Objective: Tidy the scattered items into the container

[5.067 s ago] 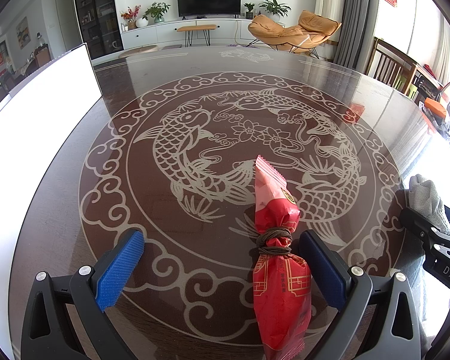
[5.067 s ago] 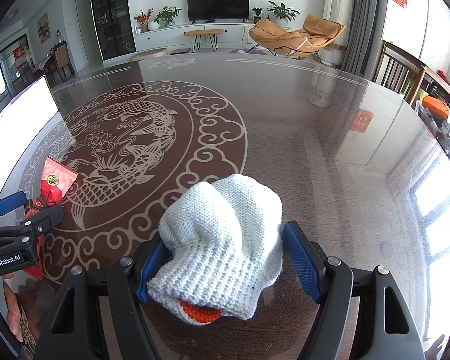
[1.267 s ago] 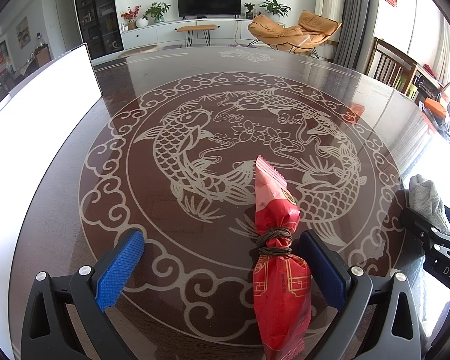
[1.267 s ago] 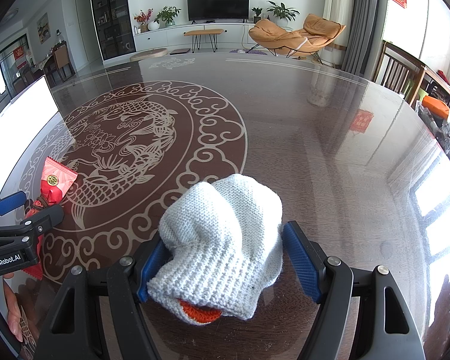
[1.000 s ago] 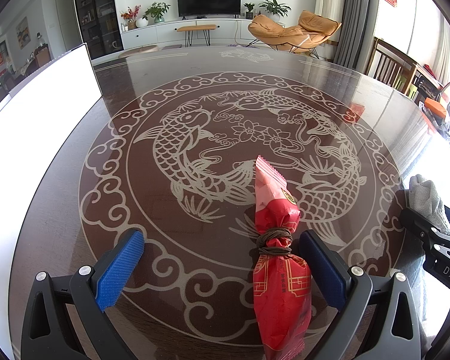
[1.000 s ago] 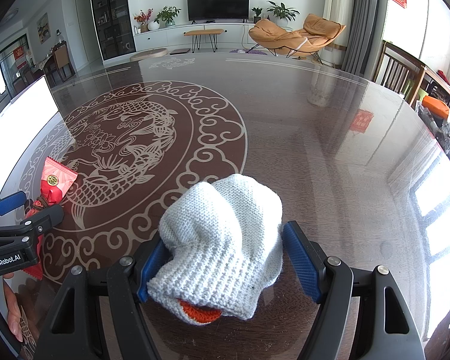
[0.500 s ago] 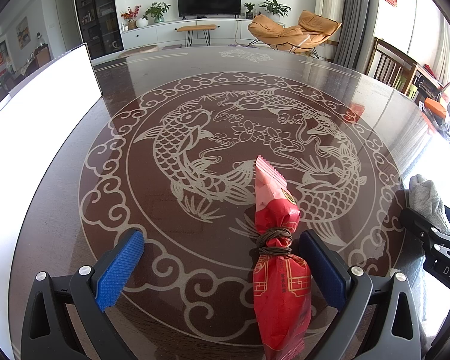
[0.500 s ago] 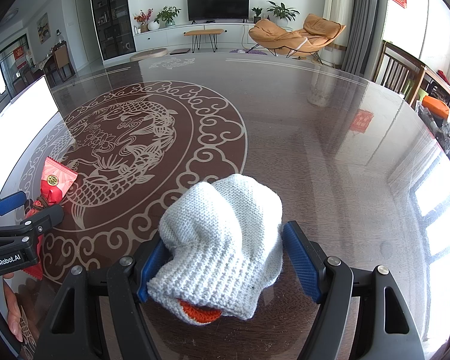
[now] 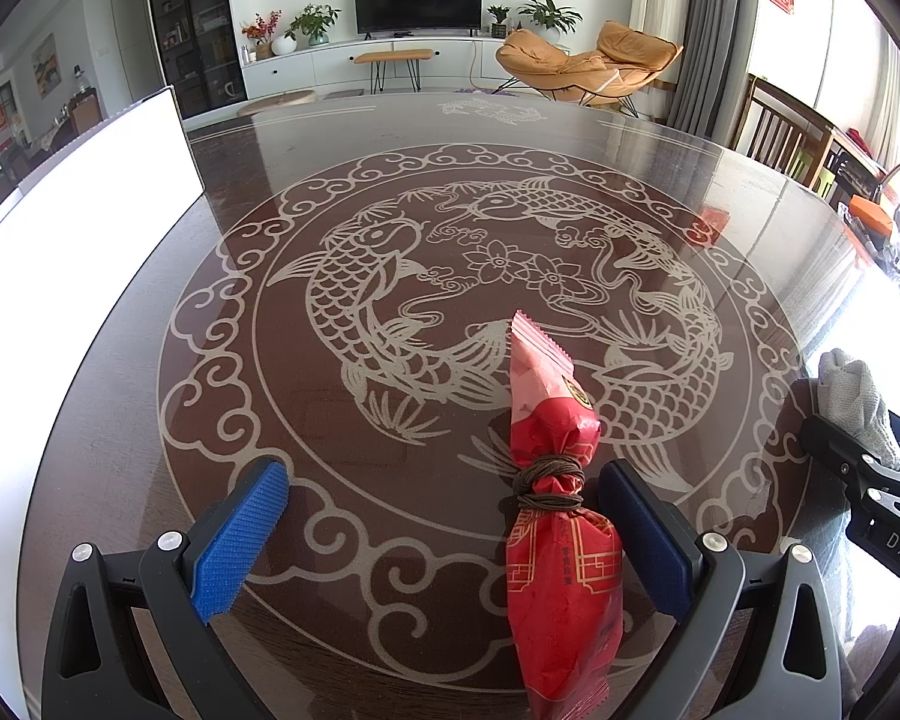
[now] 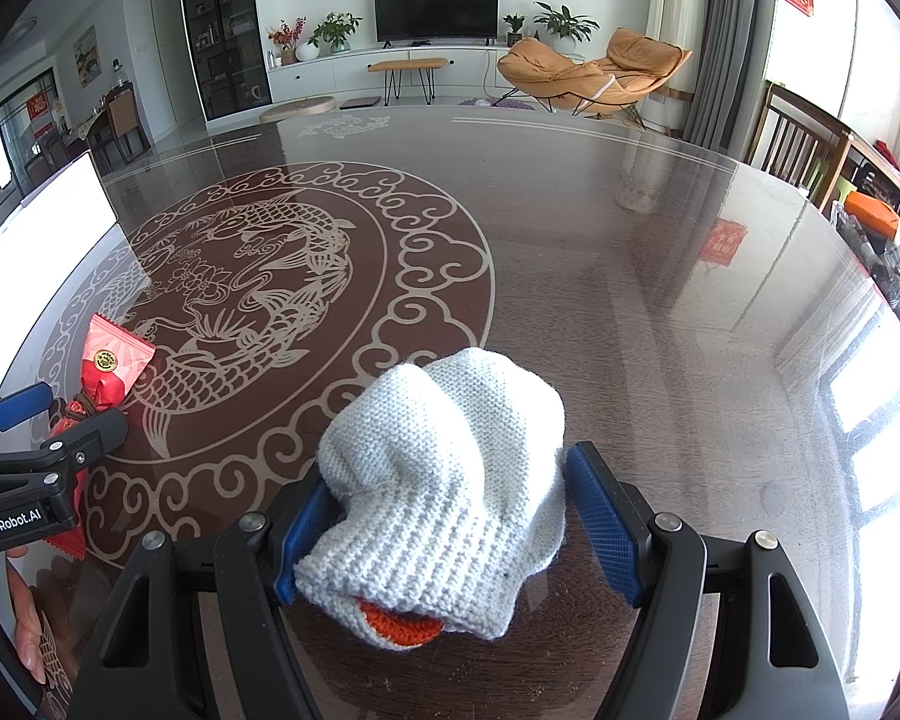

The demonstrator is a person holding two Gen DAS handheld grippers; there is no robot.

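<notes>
"GenRobot.AI" on left gripper (image 10: 33, 414); "DAS" on right gripper (image 9: 870, 480).

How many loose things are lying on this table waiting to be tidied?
2: a red snack packet between the left gripper's fingers, a white knitted glove between the right gripper's. More may lie out of view.

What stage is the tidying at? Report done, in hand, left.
Done: nothing; no container shows in either view. In hand: the left hand-held gripper stands open around the red snack packet; the right hand-held gripper brackets the white knitted glove, both on the glass tabletop. Left: gripping and storing both.
</notes>
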